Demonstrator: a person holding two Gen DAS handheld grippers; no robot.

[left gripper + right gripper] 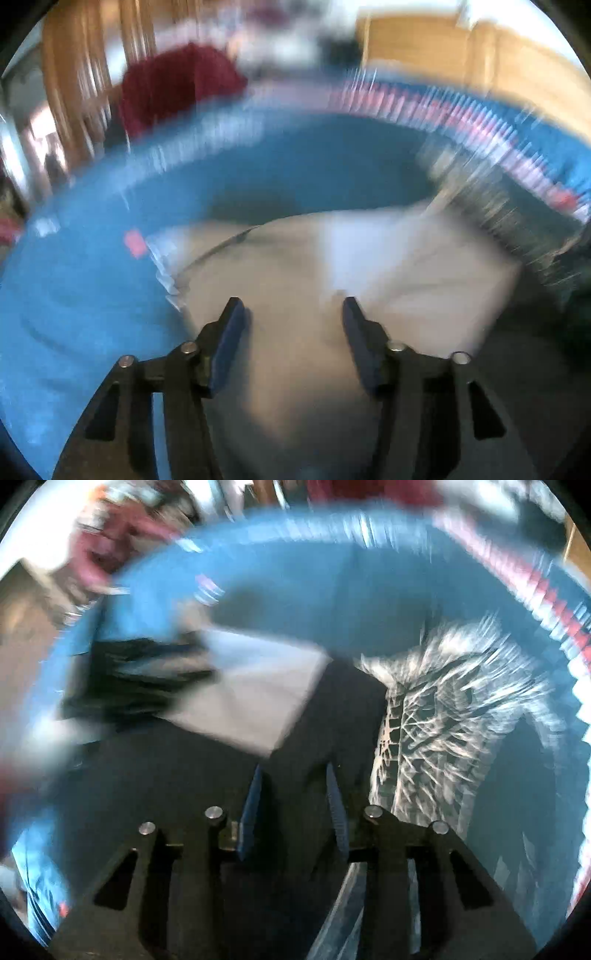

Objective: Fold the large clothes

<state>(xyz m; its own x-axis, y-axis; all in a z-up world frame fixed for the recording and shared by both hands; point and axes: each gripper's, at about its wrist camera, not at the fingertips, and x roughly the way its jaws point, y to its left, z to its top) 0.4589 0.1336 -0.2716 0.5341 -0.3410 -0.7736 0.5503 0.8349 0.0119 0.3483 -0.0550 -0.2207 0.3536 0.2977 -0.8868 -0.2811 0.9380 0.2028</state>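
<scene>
Left wrist view, heavily blurred: we see the left claw with its jaws spread apart and empty, above a grey garment lying on a blue cover. A dark red cloth sits beyond. Right wrist view: we see the grey garment at left, then the right claw, jaws apart with dark fabric between them; whether it grips we cannot tell. A black-and-white patterned piece lies to the right.

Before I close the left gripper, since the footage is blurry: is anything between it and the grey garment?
Nothing visible. The left gripper is open right over the grey garment on the blue surface.
</scene>
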